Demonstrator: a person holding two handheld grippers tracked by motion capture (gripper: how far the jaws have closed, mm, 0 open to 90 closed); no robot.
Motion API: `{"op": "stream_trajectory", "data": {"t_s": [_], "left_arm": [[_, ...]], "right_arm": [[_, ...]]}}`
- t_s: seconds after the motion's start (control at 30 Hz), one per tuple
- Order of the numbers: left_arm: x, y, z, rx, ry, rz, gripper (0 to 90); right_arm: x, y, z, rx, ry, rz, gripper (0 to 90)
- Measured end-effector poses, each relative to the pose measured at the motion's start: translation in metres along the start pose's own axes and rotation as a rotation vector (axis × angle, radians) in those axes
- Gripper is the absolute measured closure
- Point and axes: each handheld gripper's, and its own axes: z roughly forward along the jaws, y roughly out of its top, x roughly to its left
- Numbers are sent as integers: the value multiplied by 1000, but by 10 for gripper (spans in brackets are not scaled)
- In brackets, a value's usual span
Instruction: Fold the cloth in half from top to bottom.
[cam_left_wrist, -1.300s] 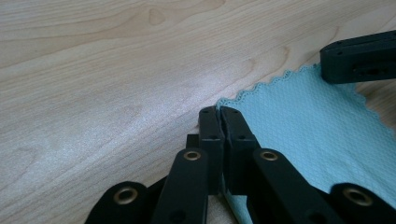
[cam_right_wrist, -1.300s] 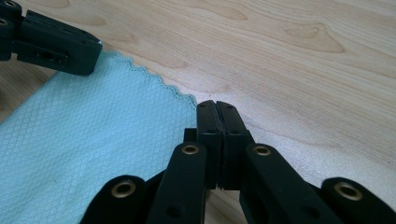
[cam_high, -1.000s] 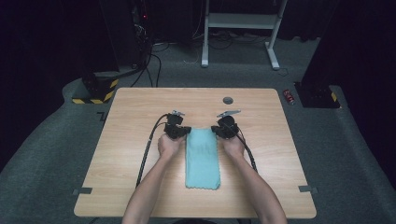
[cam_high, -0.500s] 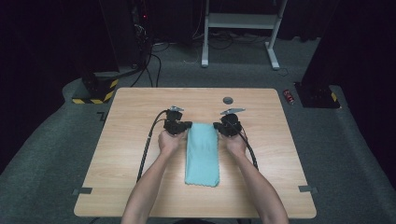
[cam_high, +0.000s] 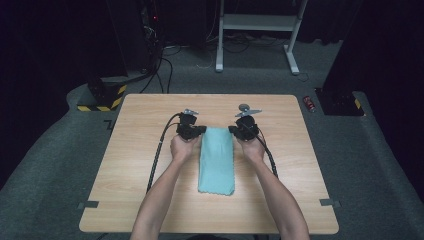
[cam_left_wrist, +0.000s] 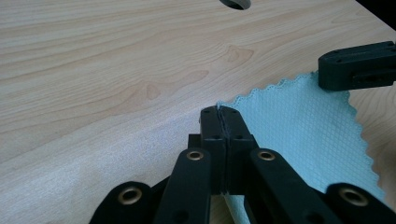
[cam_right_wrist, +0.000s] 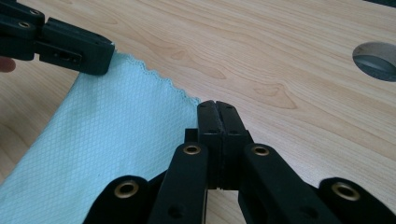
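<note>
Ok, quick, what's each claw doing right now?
Left claw: shut on the far left corner of the teal cloth.
Right claw: shut on the cloth's far right corner.

The cloth (cam_high: 216, 160) lies lengthwise at mid surface (cam_high: 135, 150), long axis running away from me. My left tool (cam_high: 199, 131) sits at its far left corner, my right tool (cam_high: 234, 130) at its far right. A round hole (cam_high: 244, 106) lies behind the right tool.

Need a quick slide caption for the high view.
Left gripper and right gripper each pinch a far corner of the folded teal cloth on the wooden table.
</note>
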Motion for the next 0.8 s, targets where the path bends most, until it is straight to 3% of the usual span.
{"op": "stream_trajectory", "data": {"t_s": [0.2, 0.47, 0.8], "left_arm": [[0, -4, -11, -12, -48, 0, 893], [-6, -9, -24, -10, -81, 50, 893], [-16, -15, -31, -9, -108, 113, 893]], "right_arm": [[2, -1, -8, -8, 23, -8, 900], [8, -4, -17, -21, 47, -41, 900], [12, -23, -30, -32, 81, -39, 900]]}}
